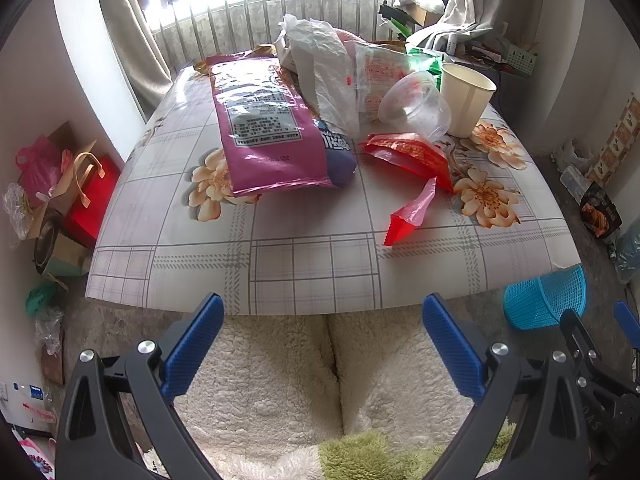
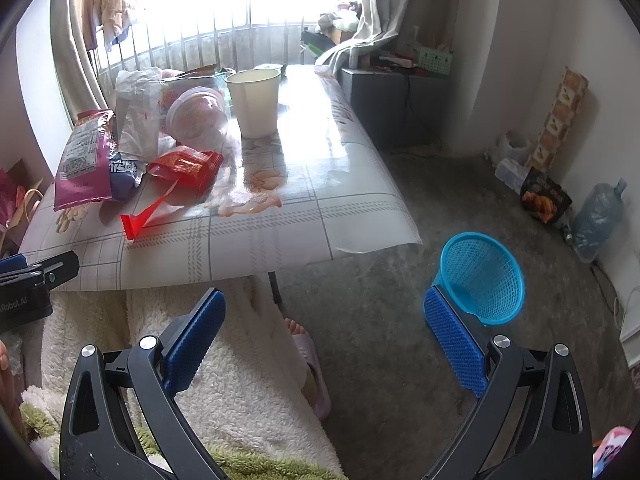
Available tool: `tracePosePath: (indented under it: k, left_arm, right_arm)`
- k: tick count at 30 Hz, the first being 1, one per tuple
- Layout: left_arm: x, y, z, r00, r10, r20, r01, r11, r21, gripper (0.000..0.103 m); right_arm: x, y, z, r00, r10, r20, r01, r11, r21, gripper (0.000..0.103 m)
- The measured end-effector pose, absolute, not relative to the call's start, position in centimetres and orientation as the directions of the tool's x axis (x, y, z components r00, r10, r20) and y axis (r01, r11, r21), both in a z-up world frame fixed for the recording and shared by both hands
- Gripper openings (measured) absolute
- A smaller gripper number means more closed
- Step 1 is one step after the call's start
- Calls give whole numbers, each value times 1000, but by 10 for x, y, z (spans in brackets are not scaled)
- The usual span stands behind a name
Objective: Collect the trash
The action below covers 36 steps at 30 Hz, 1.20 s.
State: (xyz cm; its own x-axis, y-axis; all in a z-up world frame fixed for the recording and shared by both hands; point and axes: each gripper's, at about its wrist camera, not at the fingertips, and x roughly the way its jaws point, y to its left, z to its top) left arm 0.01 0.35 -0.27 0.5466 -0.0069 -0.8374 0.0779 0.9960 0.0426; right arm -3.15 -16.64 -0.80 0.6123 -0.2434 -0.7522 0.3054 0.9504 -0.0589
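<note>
Indoors, at a low tabletop (image 1: pixel 280 264) under a plaid, flower-printed cover: left claw (image 1: pixel 322 340) spread wide and empty, hovering off the near edge above a lap in cream fleece. Right claw (image 2: pixel 324 332) likewise wide and empty, held over the floor at the tabletop's right corner, with its right finger (image 2: pixel 454 344) lined up in front of the blue mesh basket (image 2: pixel 486 280). Basket on the floor to the right of the tabletop, tipped so its open mouth faces up and toward the camera.

Trash gathered on the far half of the tabletop. Pink snack bag (image 1: pixel 264 120) lying flat, long axis running from the window side toward the near edge, label side up, resting over a purple-blue wrapper (image 1: pixel 340 152) that pokes out at its near right corner. Red foil packet (image 1: pixel 408 152) just right of it, long axis slanting from far left to near right. Torn red strip (image 1: pixel 412 210) lying alone nearest the edge, slanting from a narrow tip at far right down to a broad end at near left. Behind these, a clear plastic cup (image 1: pixel 416 108) on its side, mouth turned toward the left, touching an upright white paper cup (image 1: pixel 466 98). Crumpled white plastic bag (image 1: pixel 320 68) piled at the back, near the window bars.
</note>
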Motion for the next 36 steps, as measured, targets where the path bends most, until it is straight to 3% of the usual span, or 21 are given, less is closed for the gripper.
tracePosePath:
  k: [36]
  left_arm:
    - [0,8,-4,540,-7,-842,76,996,41,97]
  right_arm:
    - [-32,-168,-9,614,-239,-752,303,952,-55,95]
